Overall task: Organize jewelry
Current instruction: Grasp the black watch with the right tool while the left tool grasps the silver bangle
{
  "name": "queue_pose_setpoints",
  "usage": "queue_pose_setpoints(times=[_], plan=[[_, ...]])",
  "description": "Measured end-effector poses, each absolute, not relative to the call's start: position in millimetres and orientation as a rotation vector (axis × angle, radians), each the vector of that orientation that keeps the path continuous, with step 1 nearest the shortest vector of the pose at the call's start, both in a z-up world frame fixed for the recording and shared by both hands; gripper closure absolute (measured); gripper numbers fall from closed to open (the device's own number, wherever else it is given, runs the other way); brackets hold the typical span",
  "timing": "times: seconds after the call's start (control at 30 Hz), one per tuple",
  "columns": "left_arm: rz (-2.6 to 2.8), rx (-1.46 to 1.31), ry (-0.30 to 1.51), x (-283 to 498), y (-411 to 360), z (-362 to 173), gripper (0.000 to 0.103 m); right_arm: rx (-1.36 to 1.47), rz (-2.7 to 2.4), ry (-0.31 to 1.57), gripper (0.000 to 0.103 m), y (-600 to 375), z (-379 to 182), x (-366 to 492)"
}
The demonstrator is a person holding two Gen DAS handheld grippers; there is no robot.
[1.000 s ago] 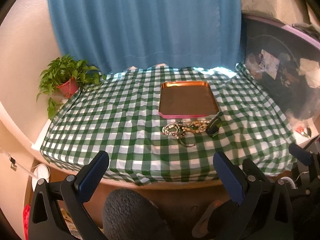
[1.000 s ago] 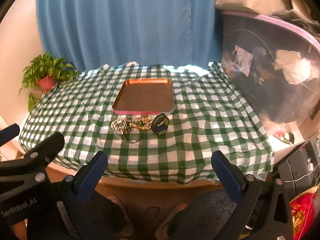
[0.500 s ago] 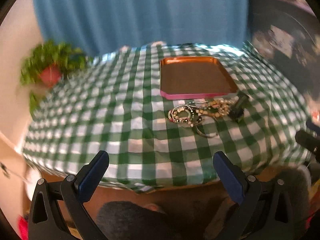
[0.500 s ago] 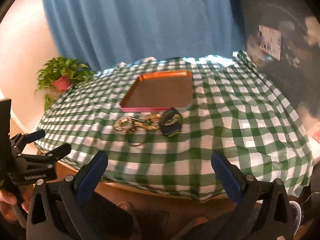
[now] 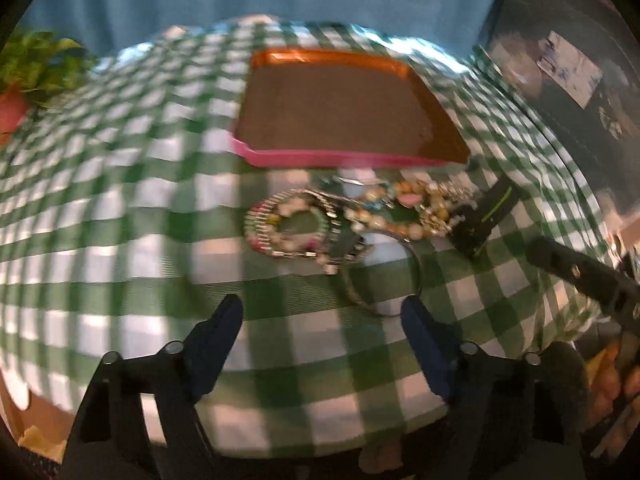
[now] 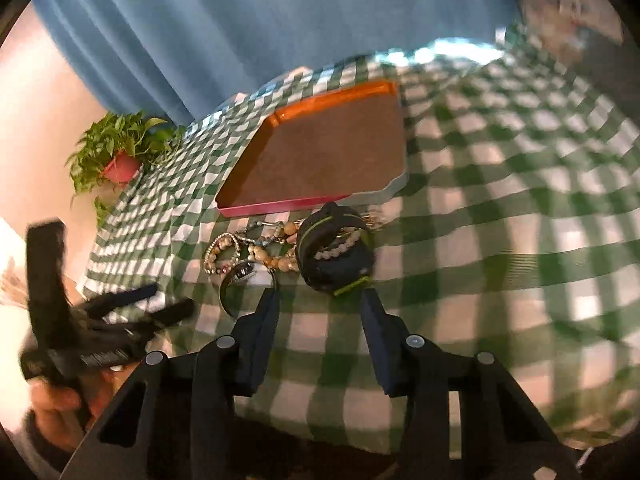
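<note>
A pile of bead bracelets [image 5: 348, 220] and a silver bangle [image 5: 380, 276] lie on the green checked cloth just in front of an orange-rimmed tray [image 5: 340, 108]. A black watch band [image 5: 484, 220] with a green stripe sits at the pile's right end. My left gripper [image 5: 320, 320] is open and empty, low over the cloth just short of the bangle. My right gripper [image 6: 320, 304] is open and empty, its jaws just short of the black band [image 6: 334, 252] and the bracelets [image 6: 256, 252]. The tray [image 6: 324, 152] is empty.
A potted plant [image 6: 120, 156] stands at the table's far left corner. A blue curtain [image 6: 260, 16] hangs behind the table. A dark clear bin [image 5: 568, 80] stands to the right. The left gripper shows in the right wrist view [image 6: 100, 320], beside the table's near-left edge.
Both grippers have moved forward and down from beyond the table edge to just short of the jewelry pile. The right gripper's jaws have narrowed. Both views are blurred by motion.
</note>
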State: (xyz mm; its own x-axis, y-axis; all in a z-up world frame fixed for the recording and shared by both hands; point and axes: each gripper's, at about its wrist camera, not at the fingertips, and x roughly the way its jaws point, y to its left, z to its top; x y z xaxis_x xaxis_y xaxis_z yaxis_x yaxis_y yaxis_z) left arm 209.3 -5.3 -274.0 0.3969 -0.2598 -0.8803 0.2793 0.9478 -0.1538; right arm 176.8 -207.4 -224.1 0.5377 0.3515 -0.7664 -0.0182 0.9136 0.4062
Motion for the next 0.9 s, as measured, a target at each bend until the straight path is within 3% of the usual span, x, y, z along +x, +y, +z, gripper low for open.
queue_pose_setpoints(times=[0.07,0.17,0.2,0.23,0.4,0.43,0.77,0.8,0.87,0.9], plan=[[-0.345,0.013,1.119,212,-10,-284,0.036,0.382,0.231,0.990,0.067,-207,-230,186],[-0.336,0.034,1.097,214,-16,-289,0.058,0.387,0.256,1.004,0.069,-201,-238,200],[-0.337,0.053,1.098,217,-20,-291,0.080,0.390,0.266,1.011,0.069,-200,-241,204],[-0.341,0.055,1.106,218,-22,-293,0.088,0.399,0.275,1.012,0.071,-198,-243,208],[-0.349,0.048,1.108,219,-18,-292,0.097,0.393,0.305,0.976,0.081,-189,-244,218],[-0.344,0.037,1.110,218,-13,-291,0.097,0.376,0.304,0.971,0.093,-188,-244,221],[-0.350,0.023,1.163,193,12,-283,0.093,0.280,0.284,0.997,0.094,-200,-230,194],[-0.352,-0.003,1.165,193,13,-282,0.086,0.282,0.284,1.004,0.094,-200,-231,192],[-0.353,-0.038,1.162,192,12,-279,0.061,0.279,0.283,1.022,0.091,-200,-238,191],[-0.354,-0.041,1.156,190,11,-277,0.035,0.281,0.278,1.022,0.090,-200,-240,190]])
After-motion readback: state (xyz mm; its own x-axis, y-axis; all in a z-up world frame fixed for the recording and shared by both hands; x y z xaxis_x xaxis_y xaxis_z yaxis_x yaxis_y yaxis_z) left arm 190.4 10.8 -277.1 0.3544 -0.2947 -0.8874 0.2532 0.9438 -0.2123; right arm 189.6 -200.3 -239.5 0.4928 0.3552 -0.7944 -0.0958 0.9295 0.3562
